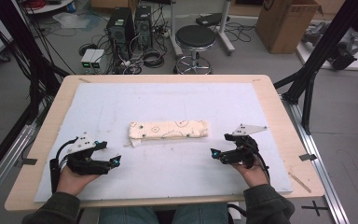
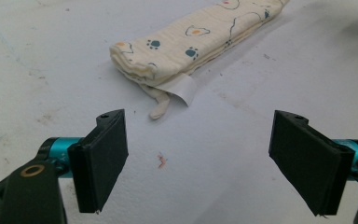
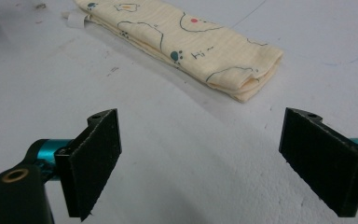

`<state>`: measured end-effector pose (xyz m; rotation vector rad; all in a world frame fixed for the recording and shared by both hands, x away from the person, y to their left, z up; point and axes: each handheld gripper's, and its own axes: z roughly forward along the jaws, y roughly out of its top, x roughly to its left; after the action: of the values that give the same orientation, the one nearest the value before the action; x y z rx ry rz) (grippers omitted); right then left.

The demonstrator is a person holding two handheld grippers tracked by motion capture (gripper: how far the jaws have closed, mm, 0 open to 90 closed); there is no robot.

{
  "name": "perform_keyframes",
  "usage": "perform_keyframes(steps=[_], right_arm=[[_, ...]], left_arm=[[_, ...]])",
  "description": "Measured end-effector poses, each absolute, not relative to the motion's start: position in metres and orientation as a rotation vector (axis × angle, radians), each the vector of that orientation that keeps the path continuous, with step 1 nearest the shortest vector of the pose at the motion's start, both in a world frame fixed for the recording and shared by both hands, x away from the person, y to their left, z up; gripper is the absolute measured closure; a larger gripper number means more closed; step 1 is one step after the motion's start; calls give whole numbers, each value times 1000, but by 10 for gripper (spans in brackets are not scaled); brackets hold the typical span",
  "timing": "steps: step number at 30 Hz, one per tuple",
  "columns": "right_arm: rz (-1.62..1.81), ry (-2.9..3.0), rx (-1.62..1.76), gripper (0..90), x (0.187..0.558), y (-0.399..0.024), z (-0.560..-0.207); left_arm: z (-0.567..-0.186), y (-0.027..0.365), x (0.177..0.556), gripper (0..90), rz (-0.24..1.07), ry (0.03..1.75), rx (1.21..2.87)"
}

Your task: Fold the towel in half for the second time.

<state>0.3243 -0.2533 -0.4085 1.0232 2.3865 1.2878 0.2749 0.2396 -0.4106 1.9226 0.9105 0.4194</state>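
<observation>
A cream folded cloth (image 1: pixel 168 129) printed with teal paw prints, dark outlines and small orange and red spots lies on a pale grey-white mat (image 1: pixel 121 102) over a light wooden table (image 1: pixel 279 107), between black, teal-accented grippers.

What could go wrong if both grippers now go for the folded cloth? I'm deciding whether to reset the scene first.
1. The folded cloth has stacked layers at its ends; the right gripper, open, might pinch only the top layers, so the fold could fall open.
2. A white tag and a loose strip stick out at the end near the left gripper, also open; it might catch these instead.
</observation>
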Motion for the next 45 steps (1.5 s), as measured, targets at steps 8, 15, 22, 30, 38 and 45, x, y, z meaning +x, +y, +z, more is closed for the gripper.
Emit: perform_keyframes(steps=[8, 15, 22, 30, 38, 45], right_arm=[[1288, 2365, 1016, 121, 316, -262, -409], [1304, 2331, 1029, 121, 306, -274, -409], [1303, 2303, 1049, 121, 297, -288, -410], [1293, 2308, 1069, 121, 289, -295, -415], [1273, 2328, 1062, 120, 285, -294, -419], [1266, 2339, 1051, 121, 288, -288, -421]], left_arm=[[-411, 243, 265, 198, 431, 906, 1928], [-413, 247, 258, 198, 432, 906, 1941], [-413, 252, 250, 198, 442, 909, 1937], [-414, 256, 243, 198, 453, 907, 1949], [-416, 258, 242, 198, 451, 913, 1941], [-419, 258, 244, 198, 450, 910, 1953]])
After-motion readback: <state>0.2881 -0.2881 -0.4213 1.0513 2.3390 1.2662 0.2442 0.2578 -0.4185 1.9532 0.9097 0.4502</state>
